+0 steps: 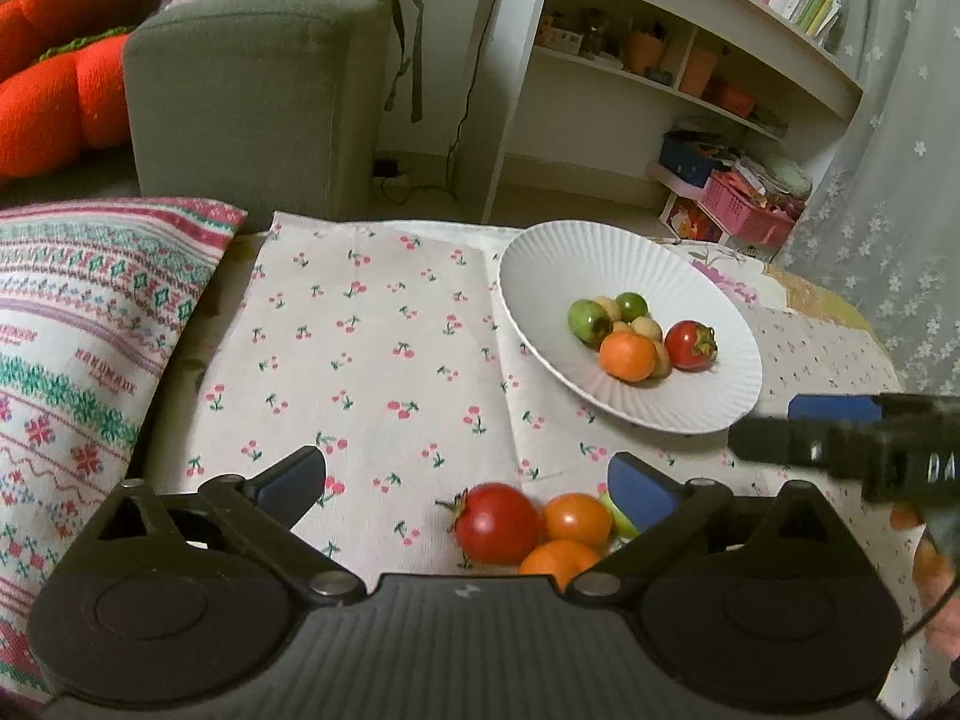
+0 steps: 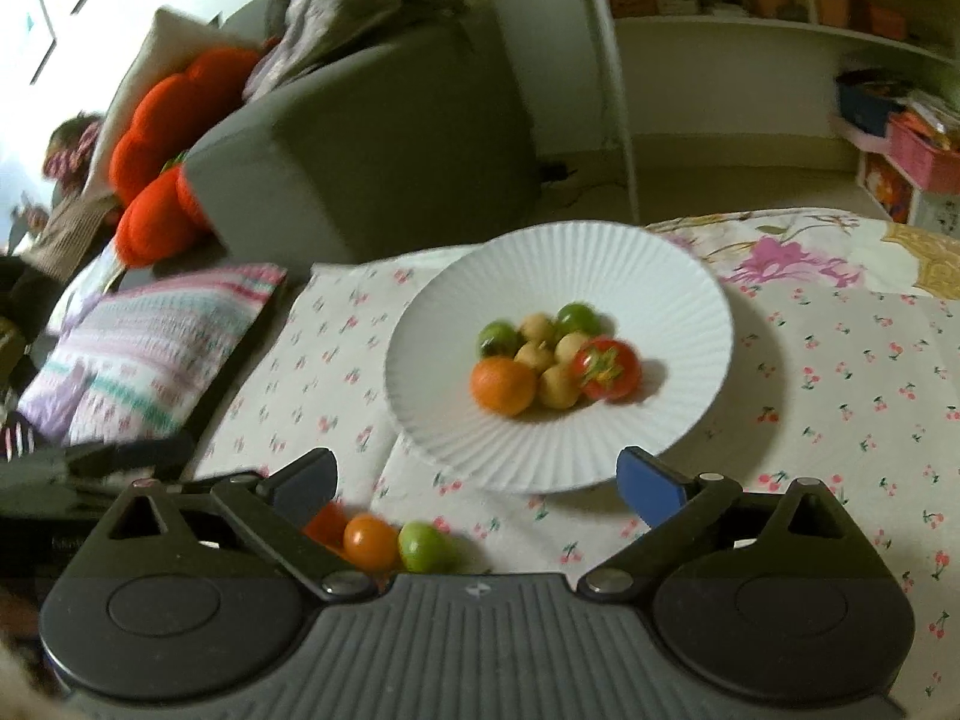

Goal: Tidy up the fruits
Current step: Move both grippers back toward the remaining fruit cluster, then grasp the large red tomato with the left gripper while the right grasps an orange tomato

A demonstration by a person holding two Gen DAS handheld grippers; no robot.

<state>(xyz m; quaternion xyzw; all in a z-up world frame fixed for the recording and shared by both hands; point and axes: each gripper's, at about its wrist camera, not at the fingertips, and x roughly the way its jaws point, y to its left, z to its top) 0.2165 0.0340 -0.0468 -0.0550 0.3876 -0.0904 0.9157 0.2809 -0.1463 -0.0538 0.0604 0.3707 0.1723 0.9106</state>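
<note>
A white ribbed plate (image 1: pixel 600 252) (image 2: pixel 540 264) on the cherry-print cloth holds several small fruits: green ones, pale yellow ones, an orange one (image 1: pixel 627 355) (image 2: pixel 503 385) and a red tomato (image 1: pixel 690 345) (image 2: pixel 605 369). Loose on the cloth lie a red tomato (image 1: pixel 495 522), two orange fruits (image 1: pixel 577 519) and a green one (image 2: pixel 425 546). My left gripper (image 1: pixel 468 477) is open and empty, just above the loose fruits. My right gripper (image 2: pixel 477 480) is open and empty, at the plate's near rim; it also shows in the left wrist view (image 1: pixel 840 438).
A patterned cushion (image 1: pixel 78 348) lies at the table's left. A grey sofa (image 1: pixel 258 96) with orange pumpkin cushions (image 1: pixel 54 78) stands behind, and white shelves (image 1: pixel 660 60) at the back right. A floral cloth (image 2: pixel 798 258) covers the far right of the table.
</note>
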